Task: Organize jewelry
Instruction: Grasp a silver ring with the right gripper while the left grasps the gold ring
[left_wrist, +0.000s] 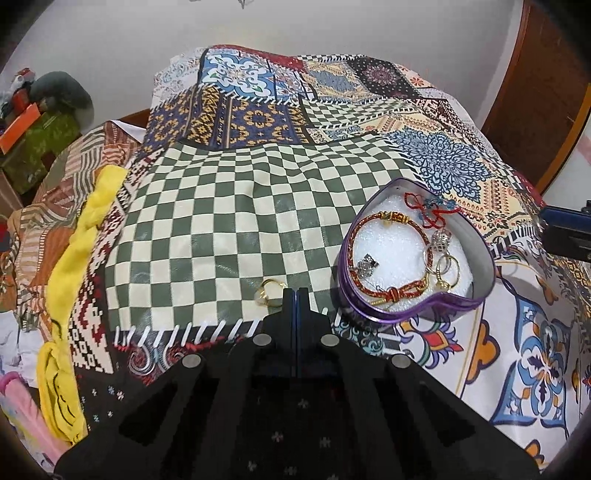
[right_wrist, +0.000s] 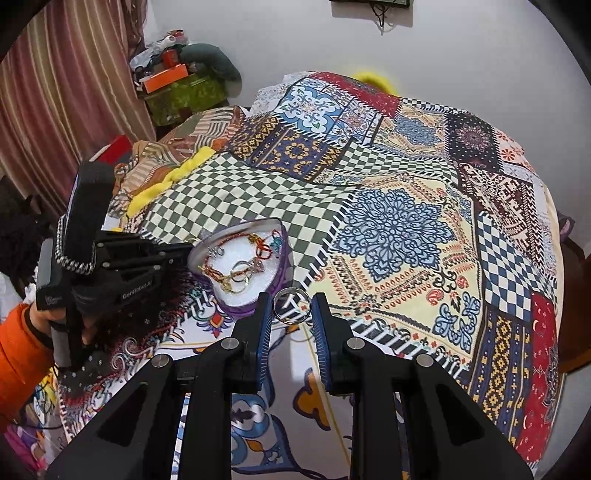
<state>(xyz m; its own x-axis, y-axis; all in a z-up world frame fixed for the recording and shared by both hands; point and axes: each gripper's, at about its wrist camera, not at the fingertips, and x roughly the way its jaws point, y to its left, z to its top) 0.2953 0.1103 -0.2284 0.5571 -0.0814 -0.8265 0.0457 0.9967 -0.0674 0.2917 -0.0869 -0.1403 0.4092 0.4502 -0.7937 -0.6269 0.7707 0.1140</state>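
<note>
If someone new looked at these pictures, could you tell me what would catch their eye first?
Most likely the purple heart-shaped tin on the patchwork bedspread, filled with a red and gold bracelet and several rings. Next, the silver ring standing between the open fingers of the right gripper, just beside the tin. A gold ring lies on the green checks at the shut tips of the left gripper.

The left gripper reaches forward with its two fingers pressed flat together, no gap between them. The right gripper has its jaws parted, the blue ribbed pads facing each other. A hand in an orange sleeve grips the left handle.
</note>
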